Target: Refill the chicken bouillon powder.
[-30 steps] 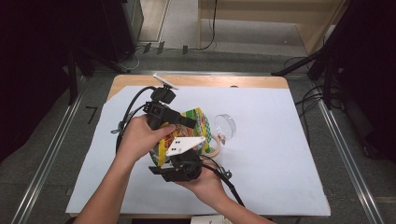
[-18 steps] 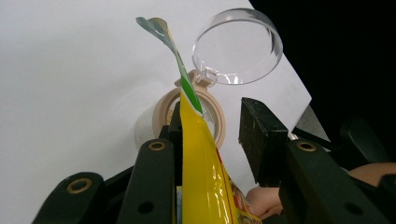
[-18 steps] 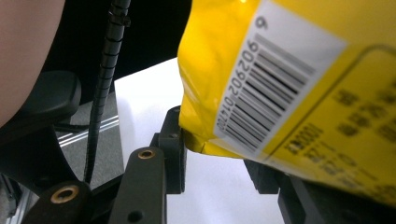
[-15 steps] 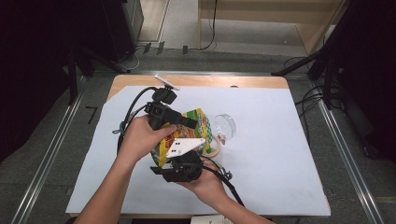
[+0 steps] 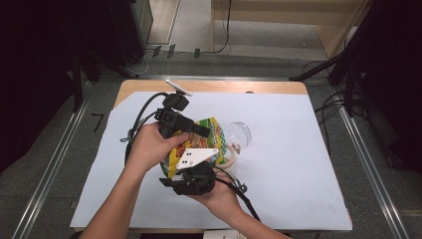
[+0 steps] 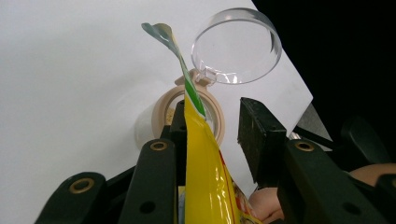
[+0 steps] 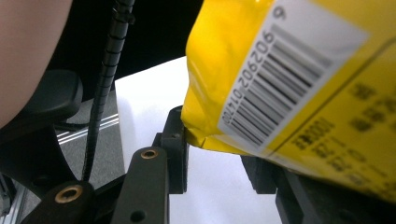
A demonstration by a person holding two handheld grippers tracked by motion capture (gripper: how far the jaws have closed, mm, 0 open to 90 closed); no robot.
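Both grippers are on the yellow snack bag point(image 5: 209, 142), held up over the white-covered tabletop point(image 5: 298, 164). The left gripper point(image 6: 219, 126) has the bag's torn top edge between its jaws, lying against one jaw with a gap to the other. The right gripper point(image 7: 219, 158) takes the bag's bottom corner between its jaws; a firm pinch I cannot tell. Just beyond sits a beige-rimmed jar point(image 6: 161, 109), its clear lid point(image 6: 236, 44) flipped open.
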